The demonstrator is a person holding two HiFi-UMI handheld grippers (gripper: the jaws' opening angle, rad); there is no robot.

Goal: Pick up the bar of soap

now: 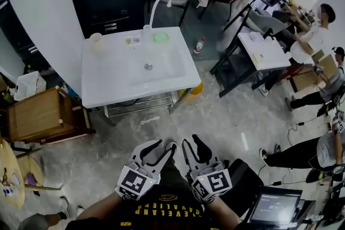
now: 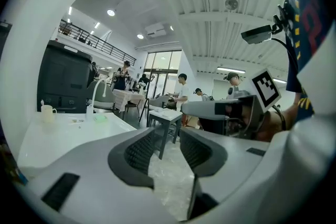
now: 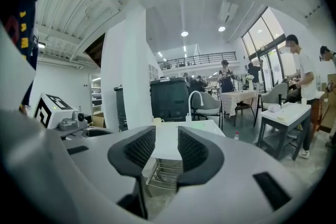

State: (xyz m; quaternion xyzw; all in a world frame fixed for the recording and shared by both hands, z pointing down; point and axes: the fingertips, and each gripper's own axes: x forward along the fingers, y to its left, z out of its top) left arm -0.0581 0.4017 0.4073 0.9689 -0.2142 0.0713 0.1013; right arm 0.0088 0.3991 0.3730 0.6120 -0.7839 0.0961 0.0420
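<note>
We are holding both grippers low and near, well apart from the white sink unit (image 1: 108,95). The bar of soap (image 1: 160,37) is lying on the sink's far rim, just right of the faucet (image 1: 159,1), straight ahead of us. Its long axis is too small to read. The left gripper (image 1: 160,149) and right gripper (image 1: 193,146) are both standing partly open and gripping nothing. We are judging neither clearly nearer.

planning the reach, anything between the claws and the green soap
Nothing visible: only bare floor and the white sink's basin separate the pale green soap bar from the left claw and right claw.
</note>
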